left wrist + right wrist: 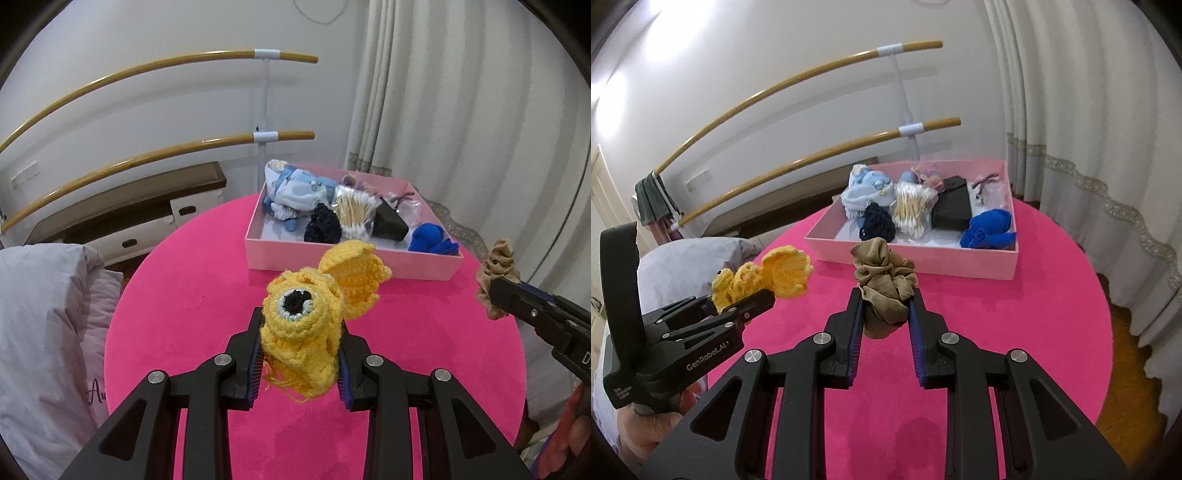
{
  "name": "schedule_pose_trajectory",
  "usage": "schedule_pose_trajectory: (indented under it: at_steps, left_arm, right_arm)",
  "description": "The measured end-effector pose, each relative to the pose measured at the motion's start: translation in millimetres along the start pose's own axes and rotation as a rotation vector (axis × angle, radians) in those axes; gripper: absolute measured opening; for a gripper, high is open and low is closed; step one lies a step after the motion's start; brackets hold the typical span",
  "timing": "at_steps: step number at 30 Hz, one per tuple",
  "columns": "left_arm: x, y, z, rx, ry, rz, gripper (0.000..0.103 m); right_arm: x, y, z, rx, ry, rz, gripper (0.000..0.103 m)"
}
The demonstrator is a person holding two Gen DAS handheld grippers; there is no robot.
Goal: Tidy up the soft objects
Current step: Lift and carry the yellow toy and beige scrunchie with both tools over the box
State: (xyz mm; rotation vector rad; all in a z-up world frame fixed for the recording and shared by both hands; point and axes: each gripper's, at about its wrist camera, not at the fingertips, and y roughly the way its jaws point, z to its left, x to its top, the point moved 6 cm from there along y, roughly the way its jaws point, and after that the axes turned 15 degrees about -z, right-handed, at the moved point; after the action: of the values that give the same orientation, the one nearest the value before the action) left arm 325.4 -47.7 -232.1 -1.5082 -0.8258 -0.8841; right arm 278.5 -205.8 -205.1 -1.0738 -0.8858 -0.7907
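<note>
yellow crochet toy [314, 325] clamped in left gripper [301, 354]; tan scrunchie [884, 284] pinched by right gripper [884, 314]; both held above pink table [1015, 332], near pink box [916, 258].

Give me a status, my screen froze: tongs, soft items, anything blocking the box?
Left tongs shut on yellow crochet toy. Right tongs shut on beige scrunchie. Both held above pink table, short of pink box. Path clear.

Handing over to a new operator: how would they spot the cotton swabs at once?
Find the pink box at the far side of the pink round table. In its middle lies the clear bag of cotton swabs, between a dark navy knit piece and a black pouch; only it holds wooden sticks.
</note>
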Motion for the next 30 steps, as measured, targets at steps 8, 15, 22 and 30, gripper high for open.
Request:
schedule_pose_trajectory:
  at_steps: [8,15,22,30]
  left_arm:
    - [12,-16,-5,-0.001,0.006,-0.026,0.03]
    - [34,-21,-5,-0.001,0.013,-0.062,0.03]
    - [68,-12,-4,-0.003,0.012,-0.105,0.03]
    - [111,26,-5,-0.032,-0.017,-0.11,0.03]
  right_arm:
    - [10,-9,3,0.011,-0.004,-0.028,0.021]
    - [29,-9,8,0.02,-0.027,-0.056,0.021]
    - [58,0,7,0.026,-0.043,-0.086,0.021]
    - [98,31,-2,0.012,-0.077,-0.075,0.021]
